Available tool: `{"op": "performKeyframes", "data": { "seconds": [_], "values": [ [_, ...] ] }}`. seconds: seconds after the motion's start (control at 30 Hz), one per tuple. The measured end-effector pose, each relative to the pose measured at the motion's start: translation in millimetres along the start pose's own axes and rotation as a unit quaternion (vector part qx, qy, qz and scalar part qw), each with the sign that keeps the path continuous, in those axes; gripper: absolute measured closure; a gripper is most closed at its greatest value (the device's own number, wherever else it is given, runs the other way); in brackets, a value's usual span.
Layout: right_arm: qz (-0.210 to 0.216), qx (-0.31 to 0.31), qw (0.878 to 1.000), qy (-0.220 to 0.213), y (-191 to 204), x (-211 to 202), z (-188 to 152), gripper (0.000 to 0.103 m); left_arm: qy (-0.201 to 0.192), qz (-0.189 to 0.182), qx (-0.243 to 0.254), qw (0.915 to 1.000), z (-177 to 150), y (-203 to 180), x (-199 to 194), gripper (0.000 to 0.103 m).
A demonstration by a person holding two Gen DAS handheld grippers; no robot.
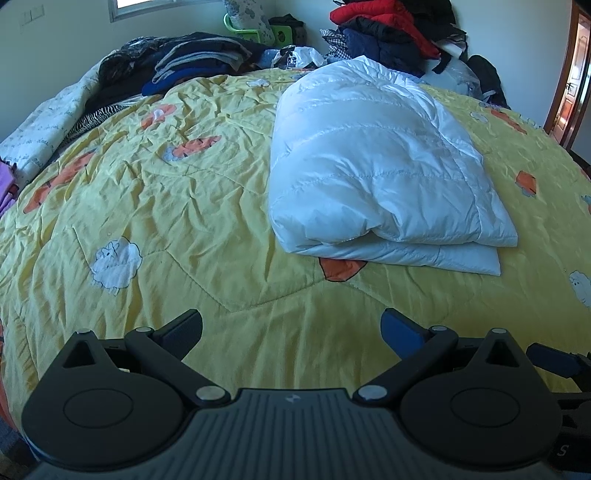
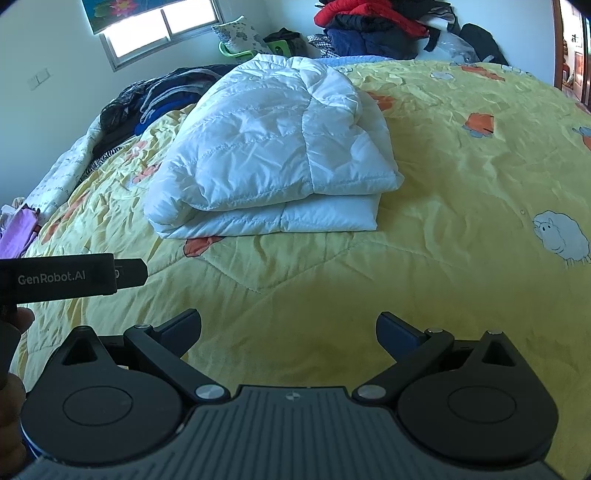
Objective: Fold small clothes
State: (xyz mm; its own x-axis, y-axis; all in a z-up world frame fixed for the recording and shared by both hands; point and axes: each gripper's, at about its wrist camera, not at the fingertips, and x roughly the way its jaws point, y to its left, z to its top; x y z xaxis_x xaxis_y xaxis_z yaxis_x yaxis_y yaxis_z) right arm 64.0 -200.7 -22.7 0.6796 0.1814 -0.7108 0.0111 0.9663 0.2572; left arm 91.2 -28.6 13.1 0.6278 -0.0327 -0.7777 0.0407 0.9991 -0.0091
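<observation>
A white quilted puffer jacket lies folded into a thick bundle on the yellow bedspread. In the right wrist view the same jacket sits ahead and left of centre. My left gripper is open, low over the bedspread, well short of the jacket, with nothing between its fingers. My right gripper is also open and empty, hovering over bare yellow bedspread in front of the jacket. The left gripper's body shows at the left edge of the right wrist view, held by a hand.
Dark folded clothes are stacked at the bed's far left, a red and dark pile at the far right. A purple garment lies at the left edge. A window and a wooden door bound the room.
</observation>
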Motion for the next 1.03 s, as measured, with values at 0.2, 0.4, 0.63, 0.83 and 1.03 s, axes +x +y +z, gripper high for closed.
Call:
{"op": "performKeyframes", "data": {
  "seconds": [0.2,0.4,0.63,0.83,1.03],
  "values": [
    [0.001,0.000,1.000,0.004,-1,1,0,0.001,0.019,-0.020,-0.011,0.9996,0,2,5,0.000],
    [0.000,-0.001,1.000,0.005,-1,2,0,0.001,0.034,-0.021,-0.014,0.9991,-2,2,9,0.000],
    [-0.003,-0.002,1.000,0.004,-1,3,0,0.001,-0.019,0.001,-0.012,0.9998,-9,1,-5,0.000],
    [-0.004,-0.001,1.000,0.005,-4,4,2,0.001,0.004,-0.009,-0.036,0.9993,-7,9,0,0.000],
    [-0.008,0.002,1.000,0.004,-5,5,5,0.001,-0.006,-0.011,-0.011,0.9999,-4,5,-2,0.000]
  ]
}}
